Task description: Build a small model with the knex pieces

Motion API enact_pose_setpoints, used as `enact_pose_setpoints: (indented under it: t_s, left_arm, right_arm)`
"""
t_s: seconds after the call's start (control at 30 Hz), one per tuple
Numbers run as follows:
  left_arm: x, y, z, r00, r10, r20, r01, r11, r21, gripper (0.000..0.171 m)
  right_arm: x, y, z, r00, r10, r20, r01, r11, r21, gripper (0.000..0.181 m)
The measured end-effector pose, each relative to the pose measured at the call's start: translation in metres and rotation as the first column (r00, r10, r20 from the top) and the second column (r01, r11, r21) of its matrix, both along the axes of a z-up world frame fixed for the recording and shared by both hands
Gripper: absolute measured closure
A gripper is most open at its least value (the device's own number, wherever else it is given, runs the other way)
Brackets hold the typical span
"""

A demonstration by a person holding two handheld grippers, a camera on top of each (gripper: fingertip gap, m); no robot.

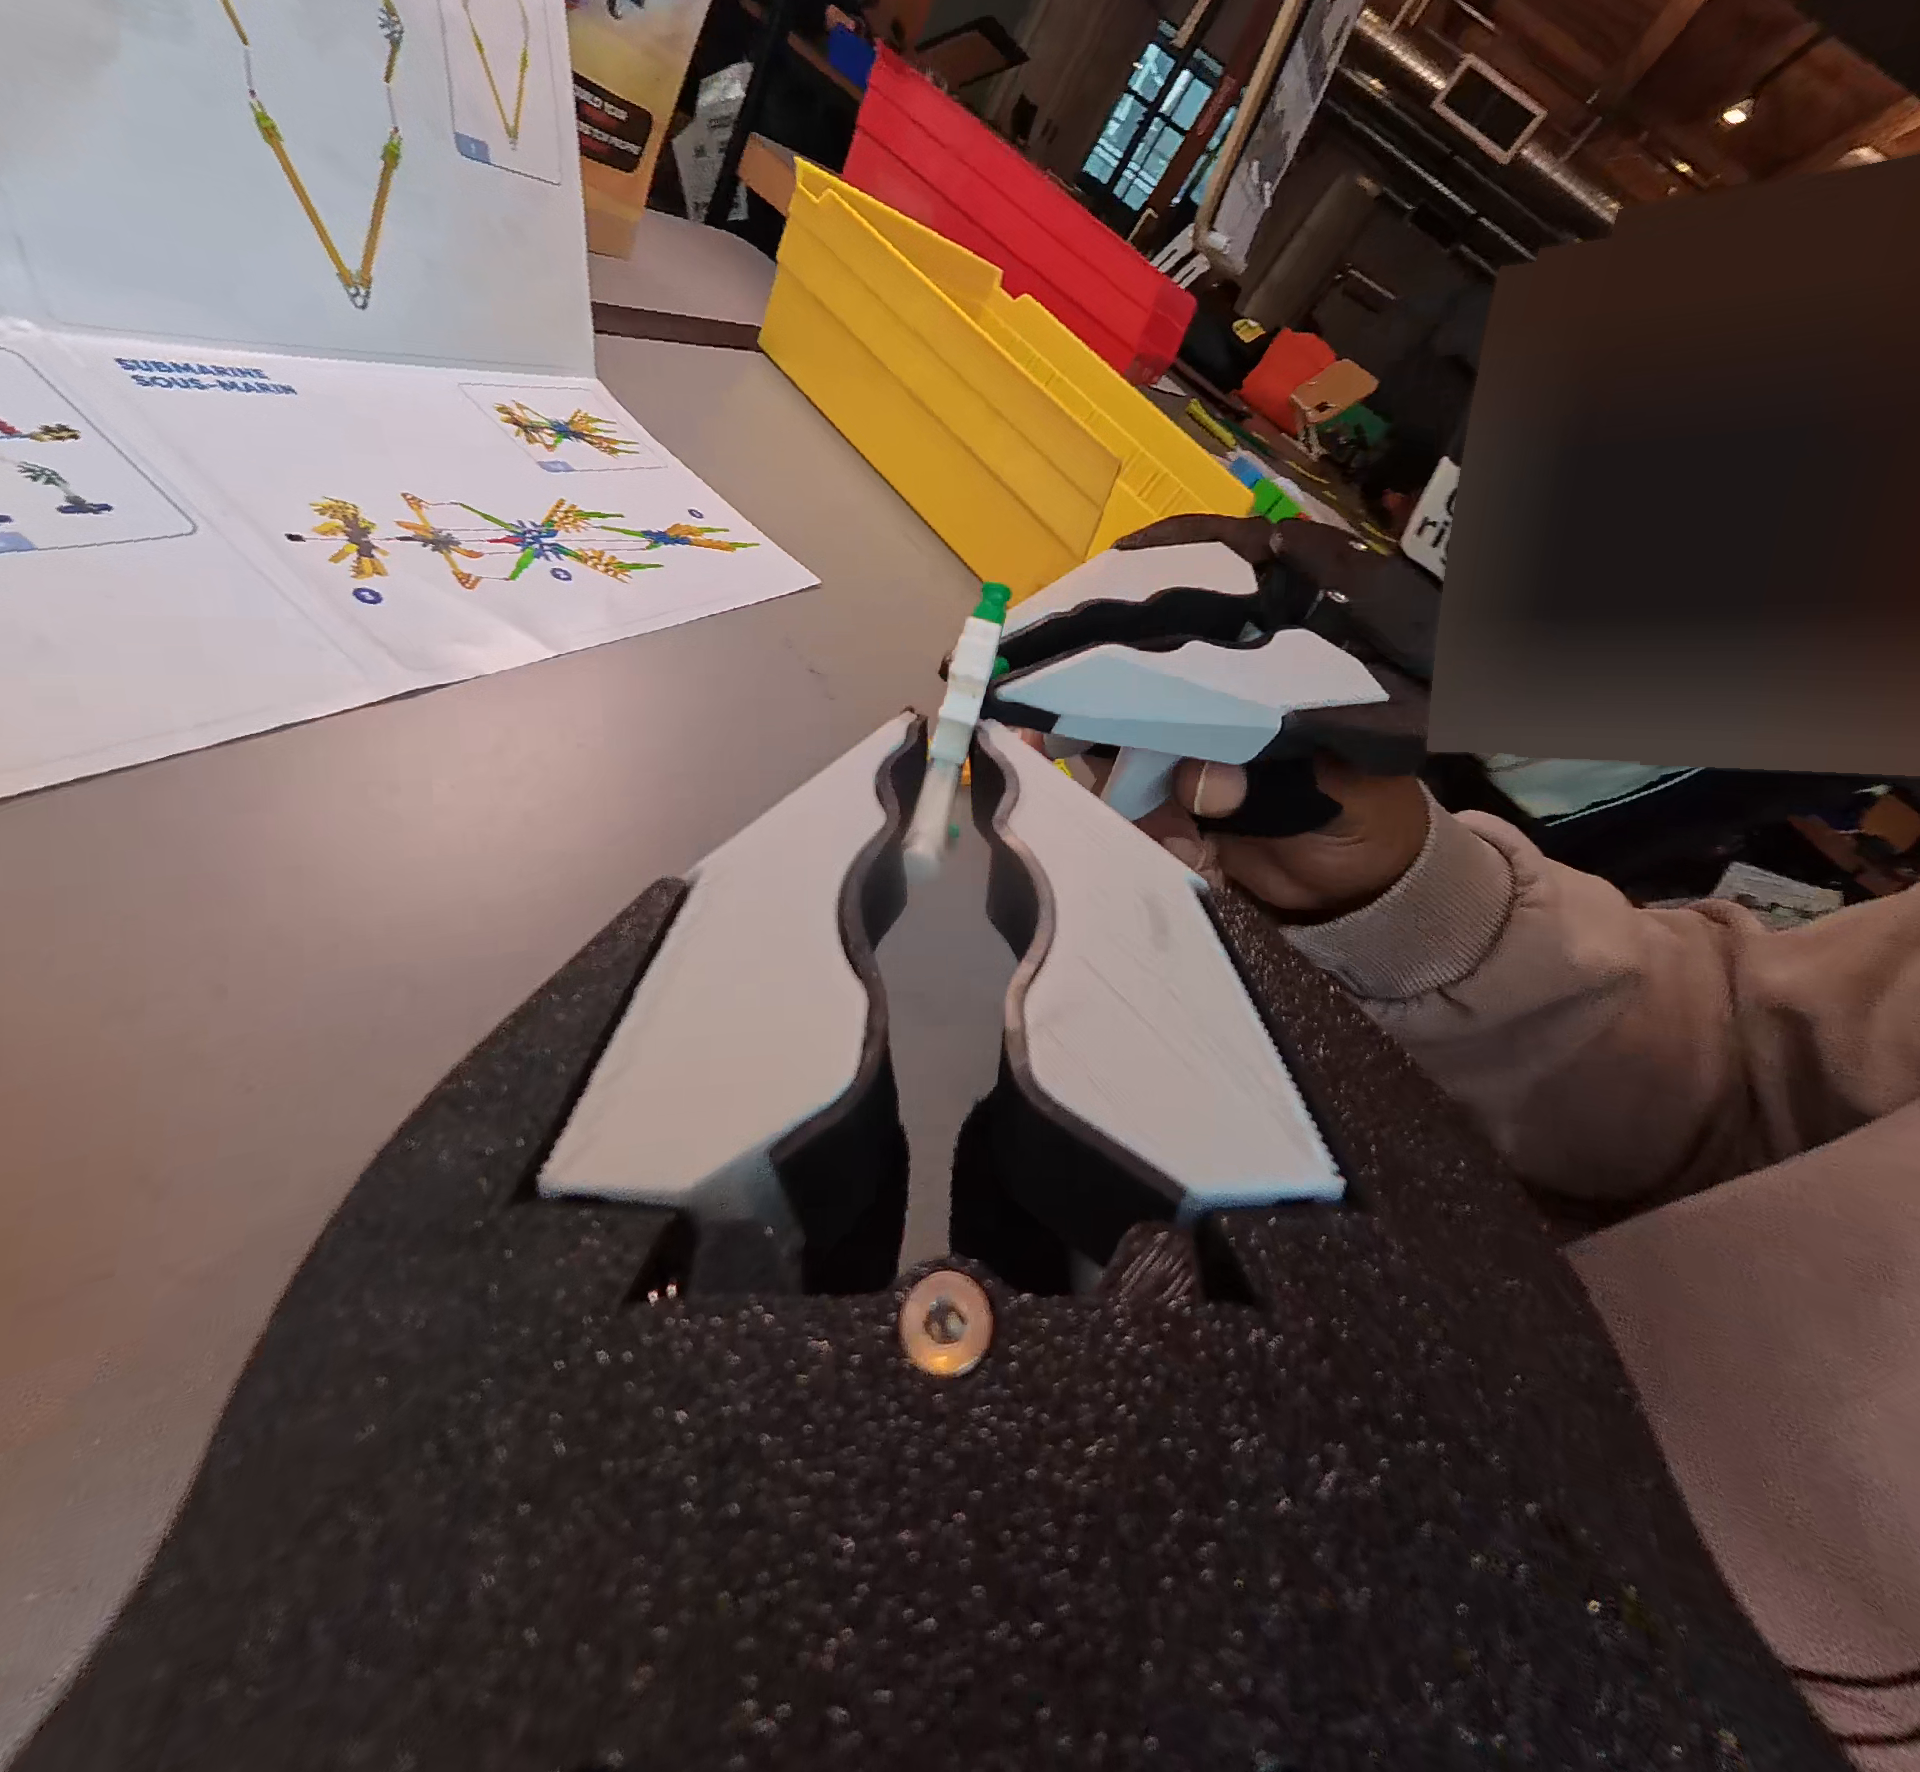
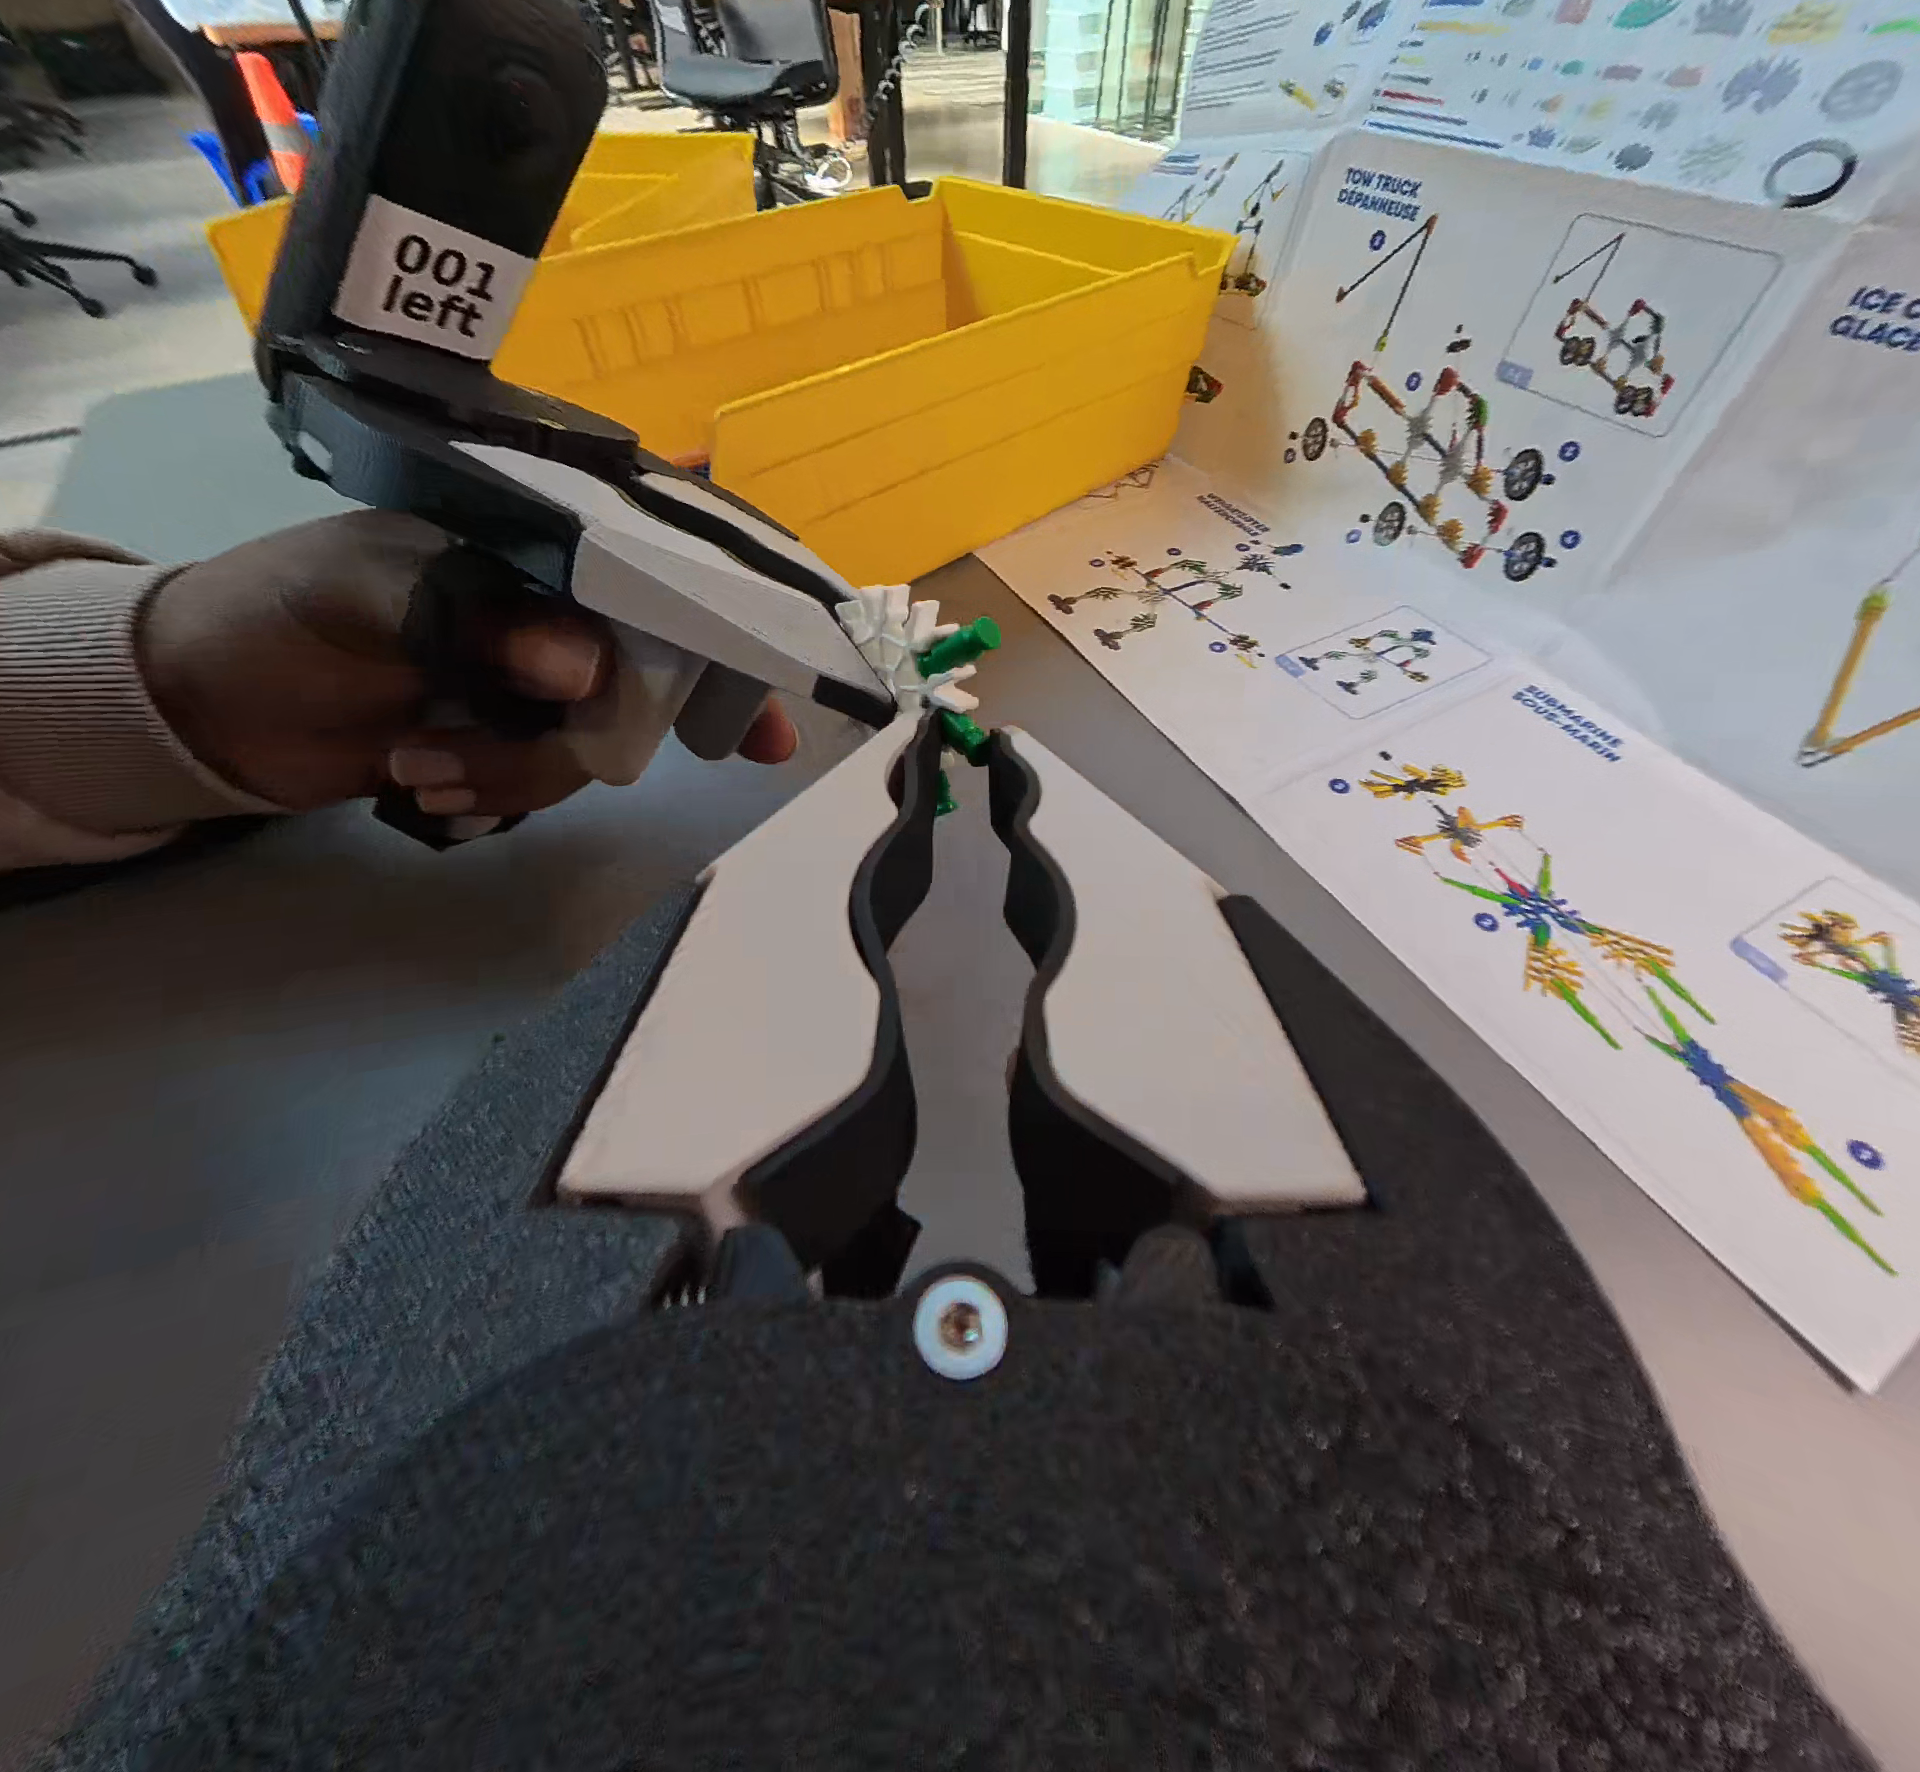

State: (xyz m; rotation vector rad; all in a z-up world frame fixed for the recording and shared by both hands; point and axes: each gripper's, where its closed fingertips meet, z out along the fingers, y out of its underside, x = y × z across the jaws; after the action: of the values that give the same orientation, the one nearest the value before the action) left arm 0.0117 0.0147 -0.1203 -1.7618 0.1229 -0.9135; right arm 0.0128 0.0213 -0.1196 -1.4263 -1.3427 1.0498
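Note:
My left gripper is shut on a white snowflake-shaped connector, seen edge-on at its fingertips. A green rod sticks out of the connector's top. In the right wrist view the left gripper holds the white connector just ahead of my right gripper. The right gripper is shut on a short green rod that hangs from the connector. A second green rod points out to the right. The right gripper meets the connector from the right in the left wrist view.
A grey table carries a folded instruction sheet, partly standing upright. A yellow bin stands behind the grippers, with a red bin beyond it. A person's hands and beige sleeves hold both grippers. Less than 4 cm separates the two grippers' tips.

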Motion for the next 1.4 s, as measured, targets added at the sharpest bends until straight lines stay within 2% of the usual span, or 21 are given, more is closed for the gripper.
enact_pose_setpoints:
  t_s: [0.07,0.2,0.33,0.57,0.6,0.63,0.67,0.7,0.73,0.8,0.87,1.03,1.07,1.17,1.23,1.3,1.37,1.4]
  left_arm:
    - [0.001,0.005,-0.003,0.996,0.057,-0.070,-0.058,0.998,0.000,0.164]
    - [0.001,0.014,-0.003,0.984,0.120,-0.130,-0.119,0.993,0.015,0.164]
    - [-0.002,0.021,-0.007,0.978,0.152,-0.142,-0.153,0.988,0.006,0.162]
    - [0.001,0.024,-0.014,0.987,0.132,-0.091,-0.136,0.989,-0.050,0.162]
    - [0.001,0.023,-0.013,0.989,0.122,-0.081,-0.126,0.991,-0.045,0.162]
    - [0.002,0.021,-0.011,0.995,0.088,-0.048,-0.090,0.995,-0.038,0.163]
    - [0.006,0.016,-0.007,1.000,0.008,0.029,-0.007,0.999,-0.035,0.164]
    - [0.010,0.009,0.003,0.987,-0.071,0.147,0.074,0.997,-0.010,0.166]
    - [0.014,0.001,0.012,0.963,-0.148,0.225,0.147,0.989,0.020,0.166]
    - [0.015,-0.003,0.011,0.963,-0.175,0.203,0.174,0.985,0.019,0.166]
    - [0.017,-0.008,0.018,0.950,-0.222,0.221,0.216,0.975,0.051,0.166]
    - [0.024,-0.016,0.022,0.939,-0.274,0.209,0.262,0.961,0.085,0.166]
    - [0.026,-0.016,0.022,0.945,-0.271,0.184,0.260,0.962,0.085,0.165]
    - [0.022,-0.008,0.012,0.972,-0.215,0.091,0.212,0.976,0.038,0.166]
    - [0.019,-0.003,0.010,0.980,-0.180,0.080,0.178,0.984,0.027,0.166]
    - [0.015,0.003,0.004,0.989,-0.131,0.064,0.130,0.991,0.015,0.166]
    - [0.012,0.007,0.003,0.995,-0.076,0.066,0.075,0.997,0.007,0.166]
    - [0.010,0.009,0.000,0.999,-0.036,0.031,0.036,0.999,0.006,0.166]
  right_arm:
    - [0.001,0.005,-0.002,0.998,-0.061,0.018,0.060,0.995,0.084,0.174]
    - [0.003,0.014,-0.003,0.986,-0.162,0.031,0.153,0.970,0.187,0.174]
    - [0.002,0.021,-0.007,0.968,-0.244,0.066,0.213,0.928,0.307,0.174]
    - [0.007,0.022,-0.016,0.962,-0.259,0.089,0.223,0.930,0.292,0.175]
    - [0.006,0.021,-0.014,0.971,-0.227,0.072,0.204,0.949,0.242,0.175]
    - [0.006,0.018,-0.012,0.990,-0.137,0.036,0.132,0.985,0.112,0.174]
    - [0.008,0.012,-0.005,1.000,-0.010,-0.024,0.009,0.999,-0.048,0.174]
    - [0.011,0.004,0.006,0.990,0.099,-0.103,-0.113,0.984,-0.140,0.175]
    - [0.014,-0.002,0.014,0.972,0.180,-0.148,-0.204,0.965,-0.163,0.176]
    - [0.015,-0.005,0.010,0.962,0.257,-0.096,-0.270,0.946,-0.177,0.176]
    - [0.018,-0.012,0.020,0.933,0.325,-0.153,-0.354,0.906,-0.233,0.176]
    - [0.019,-0.024,0.021,0.884,0.430,-0.181,-0.467,0.811,-0.354,0.176]
    - [0.017,-0.024,0.020,0.888,0.419,-0.191,-0.460,0.812,-0.359,0.177]
    - [0.014,-0.016,0.010,0.926,0.350,-0.141,-0.377,0.884,-0.278,0.179]
    - [0.012,-0.011,0.010,0.946,0.299,-0.127,-0.320,0.924,-0.211,0.179]
    - [0.009,-0.007,0.004,0.970,0.235,-0.057,-0.238,0.970,-0.051,0.178]
    - [0.006,-0.002,0.001,0.985,0.169,-0.041,-0.168,0.985,0.033,0.178]
    - [0.006,0.000,-0.002,0.991,0.134,-0.006,-0.132,0.984,0.120,0.178]
